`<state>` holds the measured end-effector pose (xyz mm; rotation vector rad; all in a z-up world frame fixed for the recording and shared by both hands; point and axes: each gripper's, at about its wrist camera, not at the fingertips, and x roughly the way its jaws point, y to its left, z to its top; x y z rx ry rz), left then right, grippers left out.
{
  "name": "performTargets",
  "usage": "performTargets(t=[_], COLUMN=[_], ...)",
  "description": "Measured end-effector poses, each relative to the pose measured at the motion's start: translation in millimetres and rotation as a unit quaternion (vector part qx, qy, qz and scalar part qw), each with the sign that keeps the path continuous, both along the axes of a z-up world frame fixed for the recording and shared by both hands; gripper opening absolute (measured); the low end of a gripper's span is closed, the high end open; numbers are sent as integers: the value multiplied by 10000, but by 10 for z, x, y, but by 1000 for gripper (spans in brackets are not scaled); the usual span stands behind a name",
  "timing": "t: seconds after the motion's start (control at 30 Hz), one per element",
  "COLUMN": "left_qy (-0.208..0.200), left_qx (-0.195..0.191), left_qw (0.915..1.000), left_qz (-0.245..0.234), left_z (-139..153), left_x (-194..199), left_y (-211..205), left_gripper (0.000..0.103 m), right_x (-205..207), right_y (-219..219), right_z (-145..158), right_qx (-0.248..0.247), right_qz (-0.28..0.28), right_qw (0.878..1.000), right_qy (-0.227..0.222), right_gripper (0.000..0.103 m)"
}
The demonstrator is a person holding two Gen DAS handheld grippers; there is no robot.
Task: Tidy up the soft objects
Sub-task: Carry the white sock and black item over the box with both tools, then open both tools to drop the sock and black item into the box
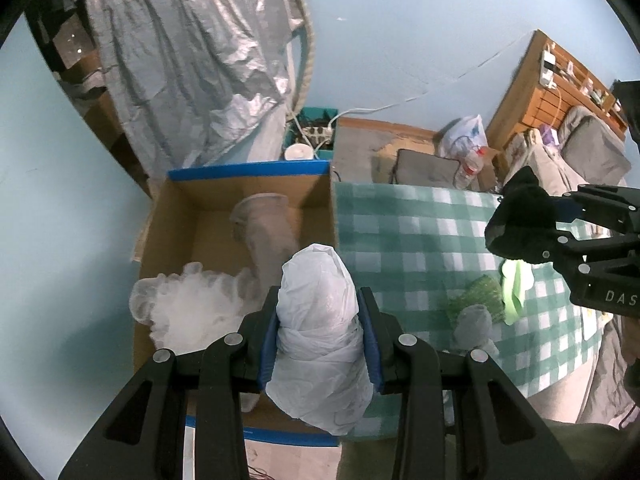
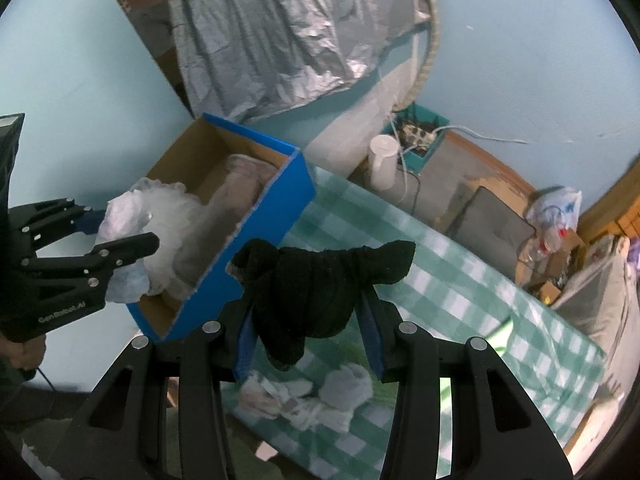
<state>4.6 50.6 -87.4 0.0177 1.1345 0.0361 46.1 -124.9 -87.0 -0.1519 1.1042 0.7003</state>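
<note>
My left gripper (image 1: 320,316) is shut on a crumpled white plastic bag (image 1: 320,320) and holds it above the near edge of an open cardboard box with blue rims (image 1: 248,170). Inside the box lie a white frilly mesh item (image 1: 188,308) and a grey sock (image 1: 268,232). My right gripper (image 2: 310,332) is shut on a black sock (image 2: 316,284), held above the green checked cloth (image 2: 460,280). It also shows in the left wrist view (image 1: 560,228). In the right wrist view the left gripper (image 2: 120,232) hovers over the box (image 2: 264,236).
On the cloth lie a grey sock (image 1: 474,322), a green scrubby item (image 1: 480,296), a lime cloth (image 1: 516,284) and white socks (image 2: 320,396). Beyond are a silver cover (image 1: 192,52), a teal crate (image 1: 316,136), a grey bag (image 1: 428,168) and bottles (image 1: 474,166).
</note>
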Motion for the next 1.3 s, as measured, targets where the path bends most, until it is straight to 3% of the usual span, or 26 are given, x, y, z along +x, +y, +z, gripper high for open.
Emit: performTargets(t=[0.53,0.9,1.3], left_qy=[-29,138,361], left_qx=[62,-87,-244], left_qw=[9996,9994,9987], left_qz=[281,290,245], left_z=[-79,-260,-562], left_x=[201,480,719], left_y=[612,1051,1243], left_gripper=[37,37,38], right_x=[276,535,688], right_y=[918,1426,1814], right_z=[-40,-163,-319], right_qx=[128,89,-74], right_qz=[511,507,477], right_qw=[9986,9983,9982], right_qy=[100,265,367], right_gripper=[44,44,46])
